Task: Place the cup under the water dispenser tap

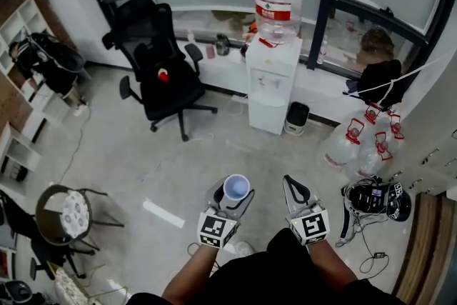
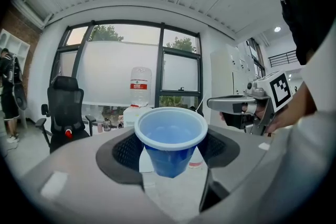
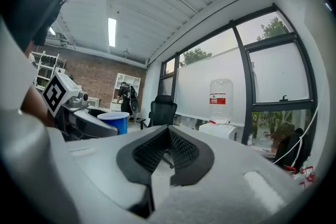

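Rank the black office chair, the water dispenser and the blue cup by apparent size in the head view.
1. black office chair
2. water dispenser
3. blue cup, smallest though nearest the camera

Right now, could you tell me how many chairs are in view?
2: a black office chair left of the water dispenser, a round-seated chair at lower left; others may be hidden.

In the left gripper view the cup (image 2: 170,139) hides the lower body of the water dispenser (image 2: 139,87). In the head view its taps (image 1: 270,82) are too small to distinguish.
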`<state>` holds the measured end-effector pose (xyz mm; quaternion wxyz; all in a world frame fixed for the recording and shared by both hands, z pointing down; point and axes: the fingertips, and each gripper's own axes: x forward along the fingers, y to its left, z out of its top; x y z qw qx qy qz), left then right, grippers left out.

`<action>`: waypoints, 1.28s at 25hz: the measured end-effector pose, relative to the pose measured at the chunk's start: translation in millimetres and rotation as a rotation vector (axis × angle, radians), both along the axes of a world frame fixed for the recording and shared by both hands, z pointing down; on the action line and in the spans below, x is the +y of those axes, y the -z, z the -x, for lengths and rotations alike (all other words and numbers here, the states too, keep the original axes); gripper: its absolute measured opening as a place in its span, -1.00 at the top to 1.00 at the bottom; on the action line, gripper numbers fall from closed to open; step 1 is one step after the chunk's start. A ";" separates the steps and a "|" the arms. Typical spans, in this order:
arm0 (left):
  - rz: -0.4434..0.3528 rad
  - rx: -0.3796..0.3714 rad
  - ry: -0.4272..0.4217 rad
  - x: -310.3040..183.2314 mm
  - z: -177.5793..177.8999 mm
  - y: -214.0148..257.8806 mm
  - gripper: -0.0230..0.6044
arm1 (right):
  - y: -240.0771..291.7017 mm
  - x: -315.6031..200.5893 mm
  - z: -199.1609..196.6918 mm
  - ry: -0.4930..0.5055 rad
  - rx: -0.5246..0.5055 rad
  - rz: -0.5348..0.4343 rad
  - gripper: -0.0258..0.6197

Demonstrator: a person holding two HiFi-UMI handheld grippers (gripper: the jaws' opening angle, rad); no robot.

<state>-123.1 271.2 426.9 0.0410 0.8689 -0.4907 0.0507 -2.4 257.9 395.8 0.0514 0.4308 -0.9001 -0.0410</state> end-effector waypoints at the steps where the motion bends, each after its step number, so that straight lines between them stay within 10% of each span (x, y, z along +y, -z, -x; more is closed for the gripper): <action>1: 0.003 -0.001 -0.004 -0.3 0.4 -1.1 -0.14 | -0.8 0.2 1.7 0.009 -0.002 0.006 0.91; 32: 0.045 -0.031 0.038 -222.1 -55.6 -5.4 -0.13 | -23.9 -205.6 -59.3 0.075 0.014 0.074 0.91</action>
